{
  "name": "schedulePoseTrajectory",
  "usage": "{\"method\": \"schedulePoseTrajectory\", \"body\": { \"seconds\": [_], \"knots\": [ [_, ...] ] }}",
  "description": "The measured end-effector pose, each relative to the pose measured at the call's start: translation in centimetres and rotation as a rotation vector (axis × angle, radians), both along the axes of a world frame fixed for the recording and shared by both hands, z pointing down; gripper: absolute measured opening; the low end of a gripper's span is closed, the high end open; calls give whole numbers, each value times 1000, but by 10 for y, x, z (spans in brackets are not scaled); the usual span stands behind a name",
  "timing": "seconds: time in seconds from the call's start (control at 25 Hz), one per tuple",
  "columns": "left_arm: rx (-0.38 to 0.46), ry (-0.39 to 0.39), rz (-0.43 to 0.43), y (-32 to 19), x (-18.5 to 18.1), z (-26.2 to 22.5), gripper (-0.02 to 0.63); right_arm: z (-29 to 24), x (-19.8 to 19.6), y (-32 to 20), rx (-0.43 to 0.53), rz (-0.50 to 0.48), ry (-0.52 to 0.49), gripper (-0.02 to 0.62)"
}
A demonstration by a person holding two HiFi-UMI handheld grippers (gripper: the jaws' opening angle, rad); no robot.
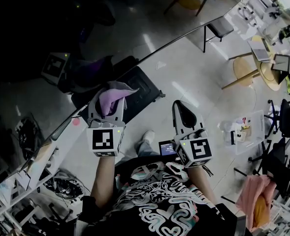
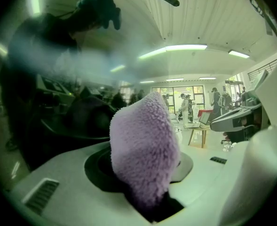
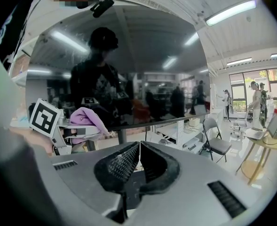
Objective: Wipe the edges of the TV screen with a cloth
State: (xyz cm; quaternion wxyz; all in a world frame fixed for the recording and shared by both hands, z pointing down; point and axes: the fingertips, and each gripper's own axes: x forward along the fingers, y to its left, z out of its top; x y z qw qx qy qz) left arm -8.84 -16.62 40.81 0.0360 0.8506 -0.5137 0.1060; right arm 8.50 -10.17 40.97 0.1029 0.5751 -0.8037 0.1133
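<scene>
The TV screen (image 1: pixel 31 38) is a big dark, reflective panel filling the upper left of the head view; its lower edge (image 1: pixel 174 39) runs diagonally up to the right. My left gripper (image 1: pixel 109 102) is shut on a lilac fluffy cloth (image 1: pixel 111 98), which it holds up at that edge. In the left gripper view the cloth (image 2: pixel 143 149) bulges out between the jaws in front of the glass (image 2: pixel 53 102). My right gripper (image 1: pixel 180 107) hangs just right of it, shut and empty, its ribbed pads (image 3: pixel 124 161) together, facing the screen (image 3: pixel 129 79).
Below the screen stands a black case (image 1: pixel 142 95) on the floor. A black chair (image 1: pixel 219 28) and round wooden tables (image 1: pixel 243 70) are to the right, a clear plastic box (image 1: pixel 245 132) nearer. Cluttered shelves (image 1: pixel 16 181) lie lower left.
</scene>
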Motion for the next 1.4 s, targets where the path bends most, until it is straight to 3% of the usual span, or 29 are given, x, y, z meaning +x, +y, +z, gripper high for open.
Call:
{"method": "schedulePoseTrajectory", "body": {
  "seconds": [0.2, 0.64, 1.4],
  "knots": [
    [5, 2, 6, -5, 9, -1, 170, 1, 14, -1, 0, 21, -7, 29],
    [0, -16, 21, -34, 75, -6, 170, -3, 96, -16, 3, 86, -54, 29],
    [-28, 13, 51, -58, 117, -6, 169, -11, 154, -16, 21, 191, -67, 29]
  ]
}}
